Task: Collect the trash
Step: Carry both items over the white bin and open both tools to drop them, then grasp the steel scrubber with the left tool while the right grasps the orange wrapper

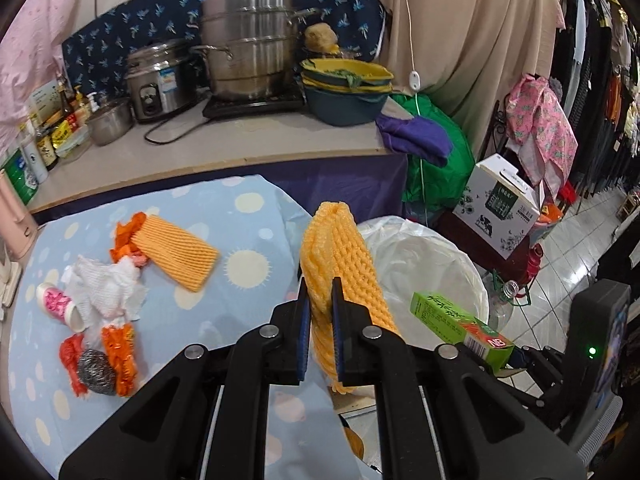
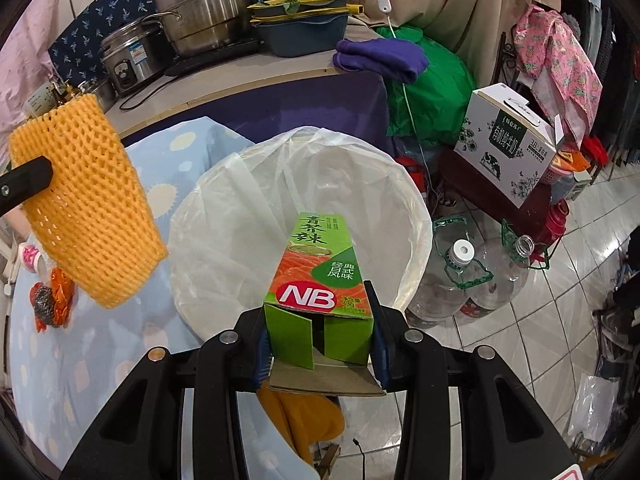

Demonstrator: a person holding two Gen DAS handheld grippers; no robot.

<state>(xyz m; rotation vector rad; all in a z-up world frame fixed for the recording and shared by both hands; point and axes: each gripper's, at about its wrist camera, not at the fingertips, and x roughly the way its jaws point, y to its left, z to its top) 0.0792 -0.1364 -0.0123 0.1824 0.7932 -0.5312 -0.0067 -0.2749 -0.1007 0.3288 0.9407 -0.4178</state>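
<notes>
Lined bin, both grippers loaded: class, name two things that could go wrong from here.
1. The right gripper holds the green carton by its open flap end; it may crush or slip.
2. The left gripper's yellow foam net hangs beside the bin's rim, so it could drop onto the blue tablecloth.

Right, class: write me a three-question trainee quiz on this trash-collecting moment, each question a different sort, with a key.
1. True or false: the left gripper is shut on a yellow foam-net fruit sleeve.
2. What does the right gripper hold? A) a steel scouring ball B) a green cardboard carton with red "NB" logo C) a pink cup
3. Fill in: beyond the carton stands a round bin lined with a ___ plastic bag.

Key: 1 true; 2 B; 3 white (translucent).
</notes>
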